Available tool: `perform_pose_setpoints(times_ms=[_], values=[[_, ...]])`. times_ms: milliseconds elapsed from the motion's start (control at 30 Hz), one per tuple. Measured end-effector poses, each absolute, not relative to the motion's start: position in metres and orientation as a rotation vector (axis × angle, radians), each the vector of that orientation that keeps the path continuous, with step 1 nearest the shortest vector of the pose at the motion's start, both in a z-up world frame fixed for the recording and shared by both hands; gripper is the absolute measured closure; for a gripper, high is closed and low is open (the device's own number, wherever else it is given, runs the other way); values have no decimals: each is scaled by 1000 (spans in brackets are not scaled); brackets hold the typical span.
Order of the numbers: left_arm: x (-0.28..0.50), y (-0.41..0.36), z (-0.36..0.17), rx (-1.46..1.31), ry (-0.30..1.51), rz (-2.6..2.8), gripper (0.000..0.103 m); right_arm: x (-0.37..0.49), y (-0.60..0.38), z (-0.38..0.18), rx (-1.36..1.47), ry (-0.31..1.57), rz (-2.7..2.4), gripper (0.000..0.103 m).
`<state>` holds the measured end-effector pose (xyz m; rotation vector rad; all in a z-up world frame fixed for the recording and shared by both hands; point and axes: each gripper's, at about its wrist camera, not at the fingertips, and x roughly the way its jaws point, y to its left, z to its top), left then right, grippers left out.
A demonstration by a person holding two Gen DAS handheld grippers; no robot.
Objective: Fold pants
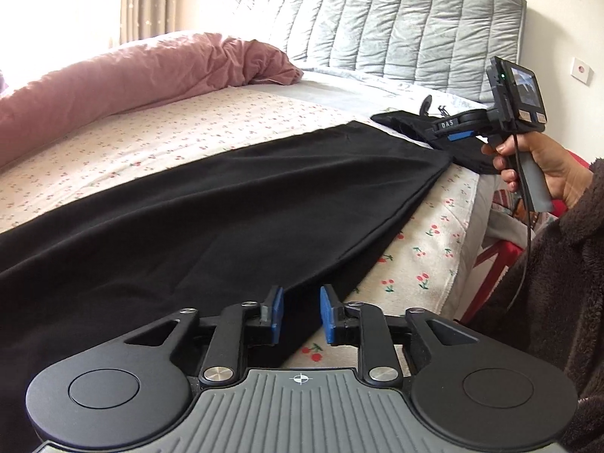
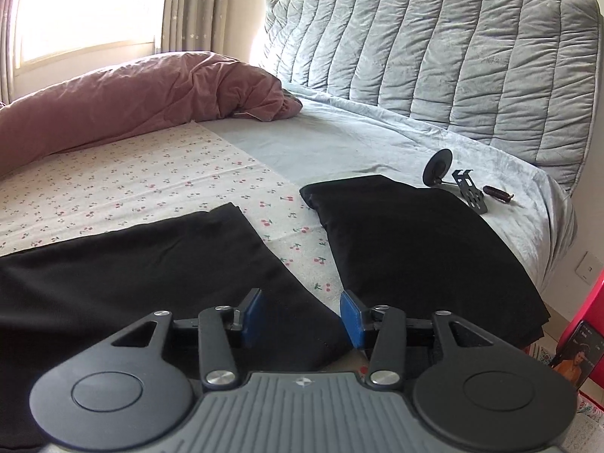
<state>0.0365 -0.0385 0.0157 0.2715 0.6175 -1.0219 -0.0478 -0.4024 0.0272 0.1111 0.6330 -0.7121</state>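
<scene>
Left wrist view: the left gripper (image 1: 301, 311) hangs released, fingers parted over the near edge of the black pants (image 1: 196, 204), whose long axis runs ahead-right toward the right hand (image 1: 543, 173). Right wrist view: right gripper (image 2: 302, 315) released, one pants leg end between its fingers; two black pieces, with a folded black cloth (image 2: 411, 241) ahead-right.

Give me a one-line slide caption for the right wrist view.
Right gripper open above the hem of black pants spread on a cherry-print sheet, a folded black garment lying alongside.
</scene>
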Motion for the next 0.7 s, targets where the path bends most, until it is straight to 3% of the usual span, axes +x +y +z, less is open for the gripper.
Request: perform_pose_setpoints(times_ms=[33, 100, 200, 233, 300, 433, 700], values=[[38, -34, 19, 271, 603, -998, 57, -44, -400, 27, 119, 637, -687, 53], [39, -25, 23, 295, 574, -964, 40, -38, -393, 26, 131, 637, -627, 52], [40, -10, 23, 351, 559, -935, 39, -27, -371, 28, 135, 640, -466, 35], [41, -4, 22, 358, 559, -920, 39, -24, -361, 29, 129, 639, -399, 34], [44, 9, 22, 359, 562, -877, 39, -19, -341, 30, 106, 648, -264, 34], [55, 43, 26, 292, 574, -730, 27, -8, -286, 26, 27, 696, 24, 34], [76, 123, 31, 135, 614, -297, 24, 4, -204, 24, -96, 708, 355, 34]])
